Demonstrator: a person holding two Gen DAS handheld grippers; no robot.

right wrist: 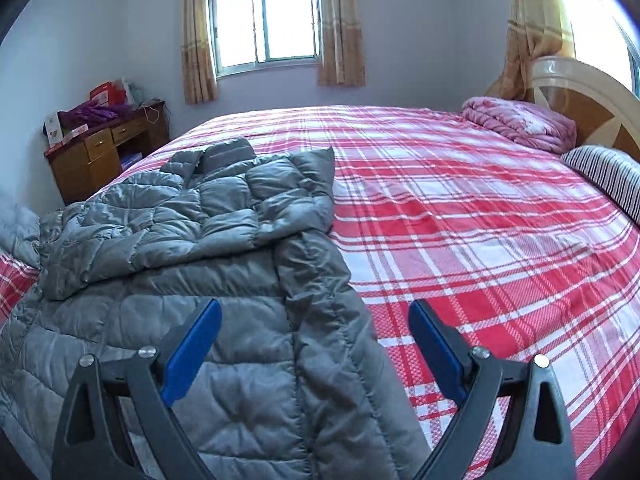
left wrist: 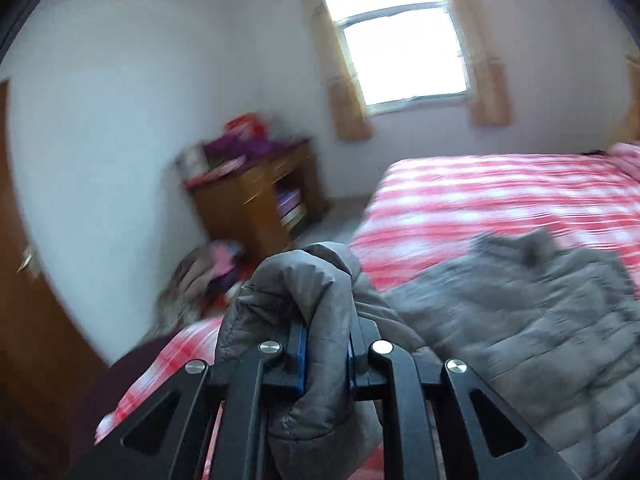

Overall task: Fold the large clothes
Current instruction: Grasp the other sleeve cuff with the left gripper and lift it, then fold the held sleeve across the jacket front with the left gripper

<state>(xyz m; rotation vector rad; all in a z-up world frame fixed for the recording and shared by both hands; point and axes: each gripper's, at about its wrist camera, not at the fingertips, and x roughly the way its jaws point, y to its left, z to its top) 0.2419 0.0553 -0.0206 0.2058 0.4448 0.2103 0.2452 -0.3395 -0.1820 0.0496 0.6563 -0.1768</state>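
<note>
So the grey puffer jacket (right wrist: 208, 240) was spread across the left side of the bed (right wrist: 460, 216), on the red plaid sheet. The left gripper (left wrist: 326, 344) had its fingers pinched nearly closed on a bunched-up fold of the jacket, lifted off the bed. The right gripper (right wrist: 314, 344) hovered over the jacket's edge, fingers spread wide, holding nothing. Couldn't read any labels or writing; the boxes on the wooden desk (right wrist: 100, 152) were too small.

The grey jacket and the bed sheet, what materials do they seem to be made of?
Grey jacket: probably thin synthetic shell, nylon-like, with soft padding; it shows a slight sheen, stitched quilt lines and puffy panels. Bed sheet: probably woven cotton or a blend; matte, red and white plaid, lying flat with small creases.
</note>
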